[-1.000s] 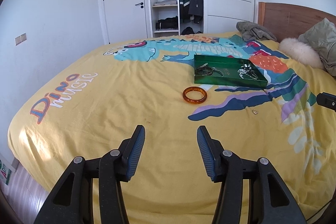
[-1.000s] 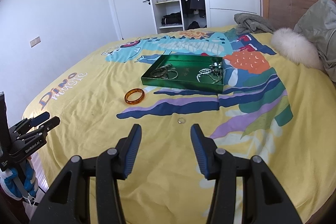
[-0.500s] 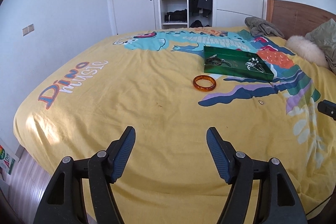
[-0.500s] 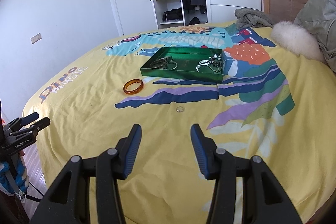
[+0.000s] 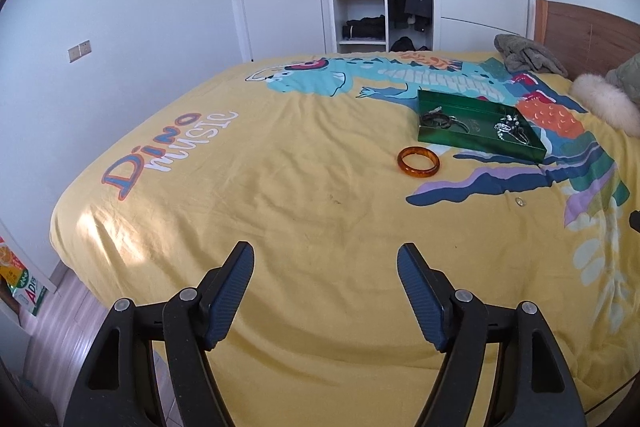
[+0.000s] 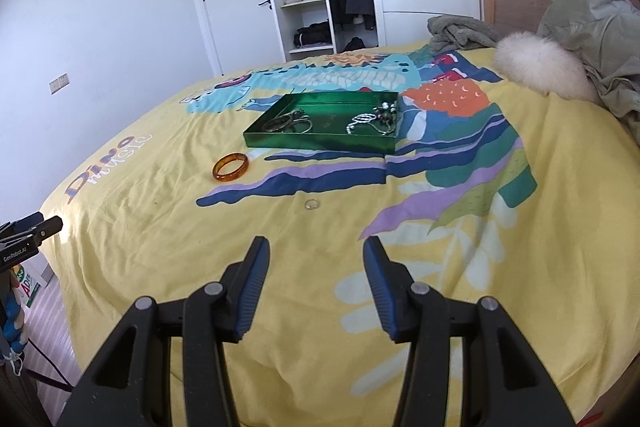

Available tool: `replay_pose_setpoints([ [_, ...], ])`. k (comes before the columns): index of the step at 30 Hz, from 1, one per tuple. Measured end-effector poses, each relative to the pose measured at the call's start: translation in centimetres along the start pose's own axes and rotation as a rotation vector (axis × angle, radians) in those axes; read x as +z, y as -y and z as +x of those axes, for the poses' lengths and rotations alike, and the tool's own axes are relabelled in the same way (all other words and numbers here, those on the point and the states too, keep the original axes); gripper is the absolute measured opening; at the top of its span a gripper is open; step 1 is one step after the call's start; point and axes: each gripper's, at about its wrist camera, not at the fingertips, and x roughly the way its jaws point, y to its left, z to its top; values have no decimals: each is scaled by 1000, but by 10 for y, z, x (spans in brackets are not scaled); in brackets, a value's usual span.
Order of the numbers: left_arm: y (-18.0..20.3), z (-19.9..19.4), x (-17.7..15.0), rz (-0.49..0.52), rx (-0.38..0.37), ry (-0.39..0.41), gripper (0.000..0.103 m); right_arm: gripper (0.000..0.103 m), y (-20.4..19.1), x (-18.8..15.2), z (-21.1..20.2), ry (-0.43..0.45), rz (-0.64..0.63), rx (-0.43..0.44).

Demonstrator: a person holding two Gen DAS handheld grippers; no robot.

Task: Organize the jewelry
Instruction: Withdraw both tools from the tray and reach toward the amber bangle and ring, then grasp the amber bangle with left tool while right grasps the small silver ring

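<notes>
Green tray (image 6: 320, 143) on bed (image 6: 160, 227); amber bangle (image 6: 231, 167) at its 8 o'clock; small ring (image 6: 311, 204) nearer. Left gripper (image 5: 325, 267), right gripper (image 6: 316, 255): jaws released, empty.

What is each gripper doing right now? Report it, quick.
Left gripper: open, holding nothing, above the yellow bedspread.
Right gripper: open, holding nothing, short of the small ring.
</notes>
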Motion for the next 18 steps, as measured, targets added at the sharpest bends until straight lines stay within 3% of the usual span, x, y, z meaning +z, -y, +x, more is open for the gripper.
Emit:
replay_pose_setpoints([
  [10,44,31,34,62,-18,25,74,47,13,23,20,-8,-1,-27],
  [18,68,72,42,87,-51,-12,74,47,16,30,58,-55,-12,-7],
])
